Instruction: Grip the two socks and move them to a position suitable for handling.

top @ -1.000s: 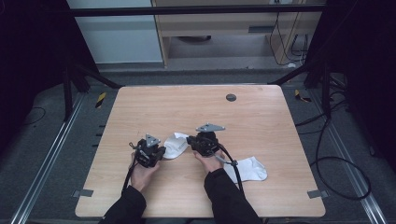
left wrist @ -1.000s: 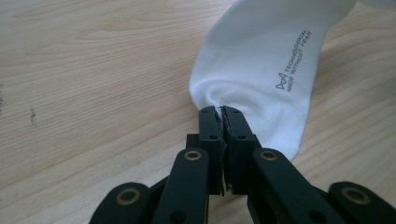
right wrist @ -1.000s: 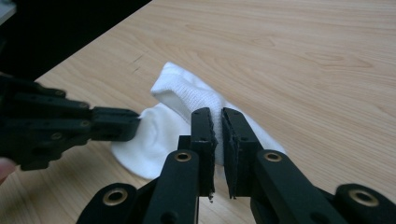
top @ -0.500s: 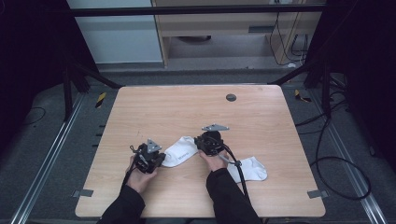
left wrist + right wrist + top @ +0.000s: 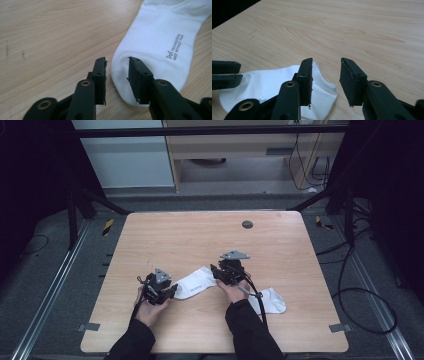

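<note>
White sock (image 5: 196, 282) lies flat (toe toward left gripper (image 5: 167, 292)).

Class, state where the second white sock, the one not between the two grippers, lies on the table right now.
In the high view, the second sock lies flat on the table's near-right part, just right of the person's right forearm.

Surroundings of the light wooden bench (image 5: 190, 235)

Small round dark disc (image 5: 247, 224) sits near bench's far edge. Grey floor around it; black cables (image 5: 350, 285) loop on floor at right. Yellow-and-black striped markers (image 5: 107, 226) lie at both far corners. Pale wooden cabinet (image 5: 235, 150) stands beyond.
</note>
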`<state>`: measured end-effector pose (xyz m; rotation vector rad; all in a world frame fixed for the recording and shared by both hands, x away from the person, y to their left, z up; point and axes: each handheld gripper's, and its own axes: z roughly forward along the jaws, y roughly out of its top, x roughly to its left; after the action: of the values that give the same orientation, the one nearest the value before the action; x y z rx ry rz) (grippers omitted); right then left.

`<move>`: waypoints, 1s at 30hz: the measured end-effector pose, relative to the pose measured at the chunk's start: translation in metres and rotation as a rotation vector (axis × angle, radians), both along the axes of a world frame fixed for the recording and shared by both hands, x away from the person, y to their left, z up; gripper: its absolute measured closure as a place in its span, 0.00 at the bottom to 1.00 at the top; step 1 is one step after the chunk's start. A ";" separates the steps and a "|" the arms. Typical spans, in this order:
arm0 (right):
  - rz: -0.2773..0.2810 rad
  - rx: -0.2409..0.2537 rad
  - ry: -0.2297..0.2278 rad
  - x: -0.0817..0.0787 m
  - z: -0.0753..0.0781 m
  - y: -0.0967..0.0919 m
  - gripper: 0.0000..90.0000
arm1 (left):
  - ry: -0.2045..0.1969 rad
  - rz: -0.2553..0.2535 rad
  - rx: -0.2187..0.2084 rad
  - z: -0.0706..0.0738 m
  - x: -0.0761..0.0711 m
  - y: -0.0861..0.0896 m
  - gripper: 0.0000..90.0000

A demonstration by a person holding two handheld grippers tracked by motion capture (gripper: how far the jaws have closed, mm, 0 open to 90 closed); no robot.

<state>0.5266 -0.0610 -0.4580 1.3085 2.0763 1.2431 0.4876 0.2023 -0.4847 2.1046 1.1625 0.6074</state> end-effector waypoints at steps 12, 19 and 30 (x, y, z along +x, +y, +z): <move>-0.006 -0.015 -0.067 -0.026 0.028 -0.049 0.51 | -0.103 0.018 -0.124 0.025 -0.016 -0.007 0.61; 0.012 0.022 -0.076 -0.037 0.028 -0.090 0.44 | -0.113 -0.004 -0.144 0.029 -0.023 -0.021 0.59; 0.042 0.003 -0.057 -0.059 0.014 -0.140 0.40 | -0.115 -0.059 -0.155 0.030 -0.031 -0.047 0.58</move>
<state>0.4680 -0.2010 -0.4441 1.2225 2.0726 1.2865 0.4565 0.1552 -0.4543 1.9403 1.0461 0.5836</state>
